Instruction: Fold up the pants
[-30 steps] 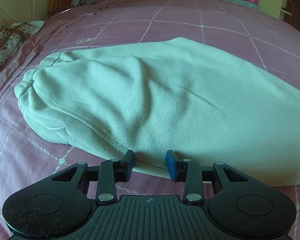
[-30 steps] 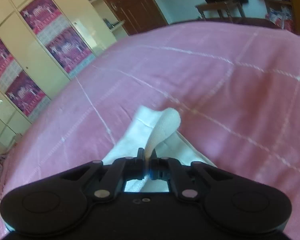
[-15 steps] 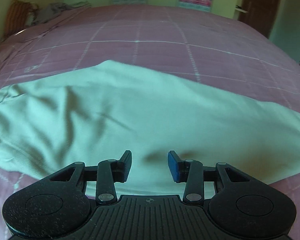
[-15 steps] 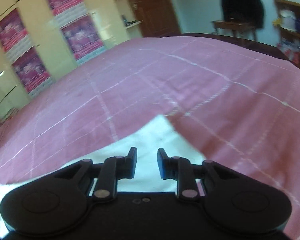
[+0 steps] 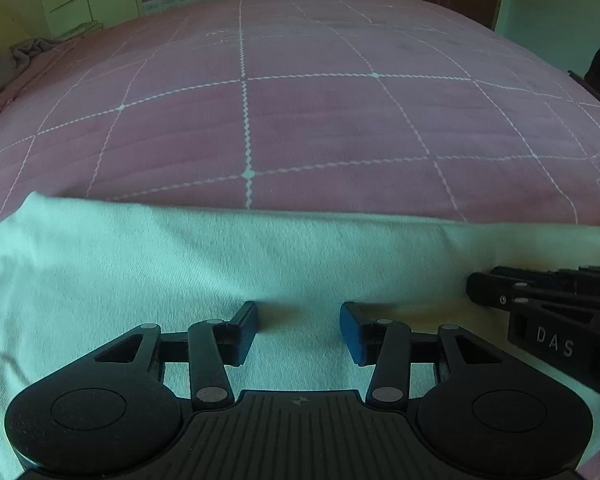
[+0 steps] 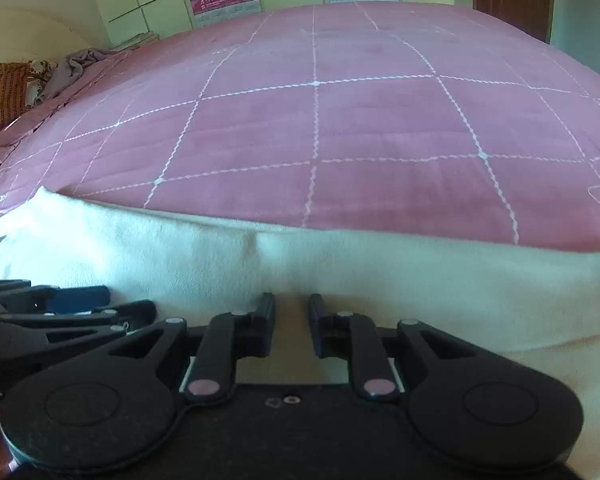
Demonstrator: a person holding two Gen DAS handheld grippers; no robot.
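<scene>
Left wrist view — the left tongs hang released, blue pads spread wide, low over the pale pants stretched flat across the near side of the pink quilted bed. Just to their right sit the right tongs, side by side with them. Right wrist view — the right tongs are released too, a narrower gap, nothing gripped, with the pants' far edge running straight across the bed
</scene>
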